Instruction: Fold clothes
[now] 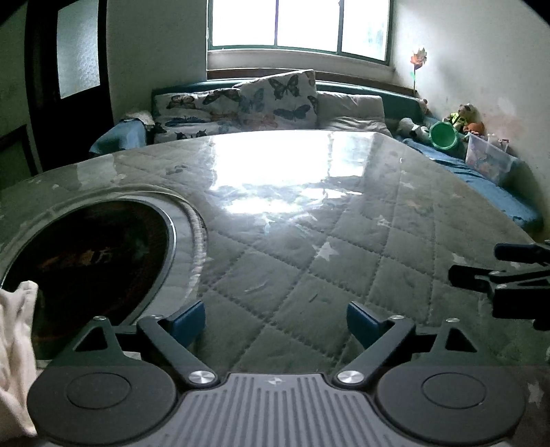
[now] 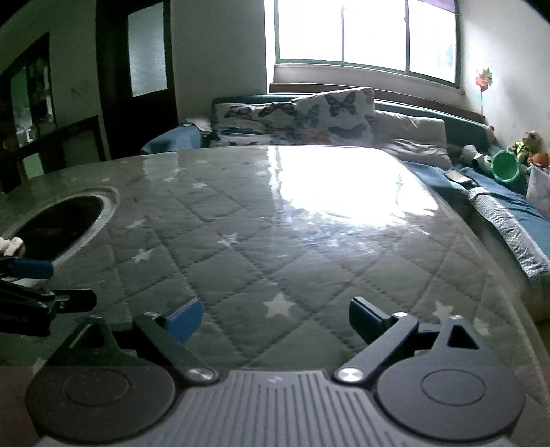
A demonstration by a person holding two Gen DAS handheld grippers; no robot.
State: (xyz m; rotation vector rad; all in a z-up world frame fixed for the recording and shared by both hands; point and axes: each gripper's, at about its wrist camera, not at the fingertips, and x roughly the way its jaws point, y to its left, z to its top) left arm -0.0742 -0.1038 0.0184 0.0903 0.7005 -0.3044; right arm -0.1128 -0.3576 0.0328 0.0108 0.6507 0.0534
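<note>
The left gripper (image 1: 275,321) hangs over a quilted grey-green surface (image 1: 309,261), its jaws spread wide with nothing between them – the blue pads (image 1: 187,323) stand clear of the cloth below. The right gripper (image 2: 275,319) is the same: jaws wide apart and empty above the quilting. Each shows in the other's view as black linkage at the frame edge, so the two sit side by side and apart.

The cover is stitched in a diamond grid and scattered with pale stars (image 2: 280,304), and a clear glossy sheet lies over it, throwing back a bright glare (image 2: 343,185) from the window (image 1: 299,24). Set into the surface on the left is a round dark opening (image 1: 86,261) with a thin metal rim.

The clothing – a soft, crumpled white fabric (image 1: 15,350) – lies at the far left edge of the left wrist view, beside that opening and just left of the left gripper, touched by neither pair of jaws. In the right wrist view only a small pale scrap shows there, too little to tell what it is.

Beyond the surface runs a blue-covered bench (image 1: 498,189) with butterfly-print cushions (image 1: 275,99), a plain cream pillow (image 1: 350,110), a green plastic pot (image 1: 443,135) and some soft toys (image 1: 464,115)
</note>
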